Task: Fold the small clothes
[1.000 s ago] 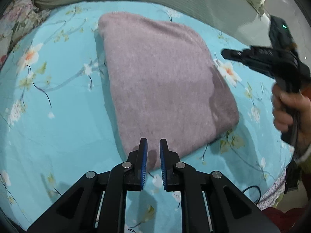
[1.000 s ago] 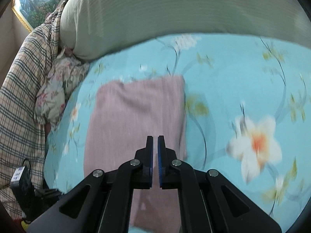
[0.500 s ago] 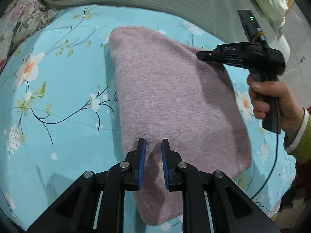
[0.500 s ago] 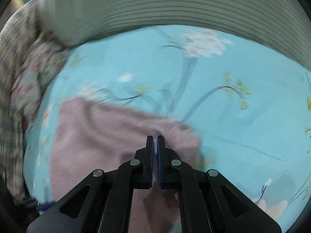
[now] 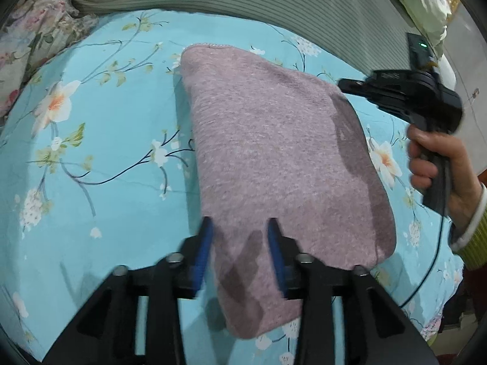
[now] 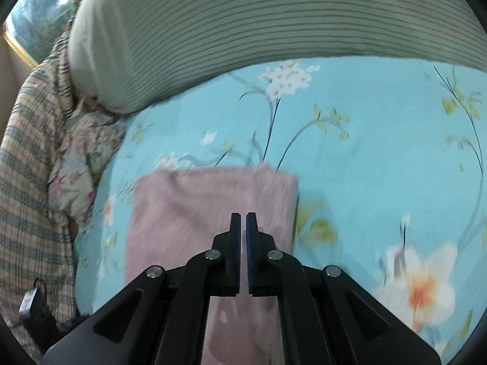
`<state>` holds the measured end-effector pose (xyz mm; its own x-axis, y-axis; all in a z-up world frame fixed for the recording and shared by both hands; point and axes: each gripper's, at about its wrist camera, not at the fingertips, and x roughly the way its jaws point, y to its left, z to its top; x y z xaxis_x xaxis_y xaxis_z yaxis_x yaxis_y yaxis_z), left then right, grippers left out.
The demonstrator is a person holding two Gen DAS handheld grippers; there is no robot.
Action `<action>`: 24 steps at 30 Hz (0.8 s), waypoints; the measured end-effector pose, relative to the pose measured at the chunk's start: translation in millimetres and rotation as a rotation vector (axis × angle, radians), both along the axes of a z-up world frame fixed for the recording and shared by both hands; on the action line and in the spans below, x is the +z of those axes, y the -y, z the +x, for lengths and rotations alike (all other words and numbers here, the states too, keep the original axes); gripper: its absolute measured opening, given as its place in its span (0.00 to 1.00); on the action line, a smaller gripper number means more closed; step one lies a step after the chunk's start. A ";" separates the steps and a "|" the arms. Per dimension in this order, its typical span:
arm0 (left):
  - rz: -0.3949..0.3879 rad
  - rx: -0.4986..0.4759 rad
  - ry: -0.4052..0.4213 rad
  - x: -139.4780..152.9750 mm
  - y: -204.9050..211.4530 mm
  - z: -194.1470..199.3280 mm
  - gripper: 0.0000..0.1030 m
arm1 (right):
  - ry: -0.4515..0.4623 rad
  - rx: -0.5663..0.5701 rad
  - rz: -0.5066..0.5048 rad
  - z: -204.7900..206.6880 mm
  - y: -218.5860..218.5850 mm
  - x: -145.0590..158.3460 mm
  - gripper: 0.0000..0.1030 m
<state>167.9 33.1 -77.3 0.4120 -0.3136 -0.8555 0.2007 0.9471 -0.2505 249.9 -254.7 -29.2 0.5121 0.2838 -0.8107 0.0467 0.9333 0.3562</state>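
Note:
A folded mauve knit garment (image 5: 274,152) lies flat on the turquoise floral bedsheet (image 5: 91,127). My left gripper (image 5: 239,223) hovers over its near edge. Its jaws are opening, and the cloth lies beneath the gap with neither pad pressing on it. My right gripper (image 5: 342,84), held in a person's hand (image 5: 435,164), stays shut and empty just above the garment's far right corner. In the right wrist view the same gripper (image 6: 243,216) points at the garment (image 6: 197,213) near its right edge, with nothing between the blue pads.
A grey striped bolster (image 5: 274,6) runs along the far side of the bed, also in the right wrist view (image 6: 274,30). Floral bedding (image 5: 30,30) and a plaid blanket (image 6: 24,182) are piled at the left. A black cable (image 5: 432,258) hangs from the right gripper's handle.
The left jaws have spread from nearly shut to well apart over the garment's near edge. The right gripper swung in over the garment, then drew back to its right corner, still shut.

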 end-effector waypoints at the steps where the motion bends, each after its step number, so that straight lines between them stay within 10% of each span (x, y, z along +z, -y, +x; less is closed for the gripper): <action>1: 0.003 0.002 0.003 0.9 -0.4 -2.5 0.50 | -0.004 0.009 0.005 -11.7 -3.5 0.5 0.04; 10: 0.056 0.021 0.005 2.8 -6.5 -42.6 0.69 | -0.047 0.100 -0.014 -114.1 -37.6 1.0 0.06; 11: 0.056 0.020 0.005 2.6 -7.2 -46.0 0.70 | -0.051 0.105 -0.028 -124.7 -39.8 1.0 0.12; 14: 0.073 0.014 0.012 2.6 -8.1 -59.2 0.71 | -0.032 0.089 -0.059 -161.4 -45.6 1.5 0.73; 24: 0.155 -0.048 0.030 -8.2 2.5 -103.5 0.73 | -0.055 0.110 -0.137 -222.5 -54.8 -4.3 0.75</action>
